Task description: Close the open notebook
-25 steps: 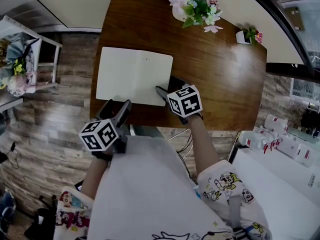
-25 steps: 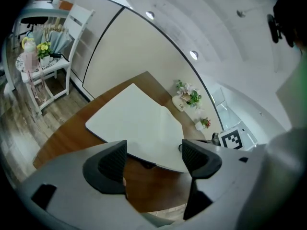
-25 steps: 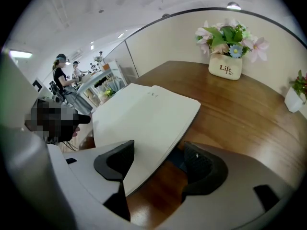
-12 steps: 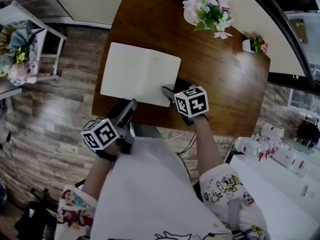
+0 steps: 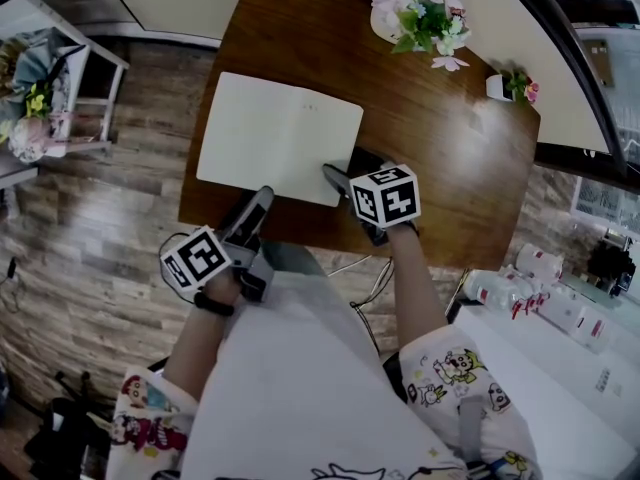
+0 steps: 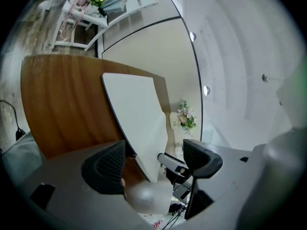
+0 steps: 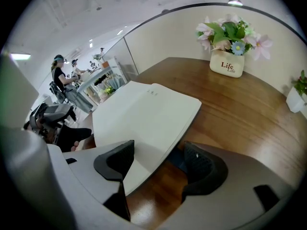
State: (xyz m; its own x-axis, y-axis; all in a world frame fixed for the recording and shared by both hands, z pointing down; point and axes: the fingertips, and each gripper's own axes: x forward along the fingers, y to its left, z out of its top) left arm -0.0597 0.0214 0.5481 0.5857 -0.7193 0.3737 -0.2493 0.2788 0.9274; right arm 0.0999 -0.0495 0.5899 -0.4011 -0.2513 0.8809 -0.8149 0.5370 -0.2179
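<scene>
The notebook (image 5: 280,138) lies open, blank pages up, on the left half of the brown wooden worktop (image 5: 450,178), near its front edge. The right gripper (image 5: 340,171) is at the notebook's near right corner with its jaws spread: one jaw sits over the right-hand page and the other beyond the page edge, so the corner of the pages stands between them, not pinched, with a dark cover showing underneath. The left gripper (image 5: 254,205) is at the front edge of the worktop, just beside the notebook's near edge, its jaws also spread and holding nothing. At the back of the worktop a white pot (image 5: 386,26) holds pink and white flowers (image 5: 420,0), and a small white pot (image 5: 495,88) with a little plant stands well to its right.
</scene>
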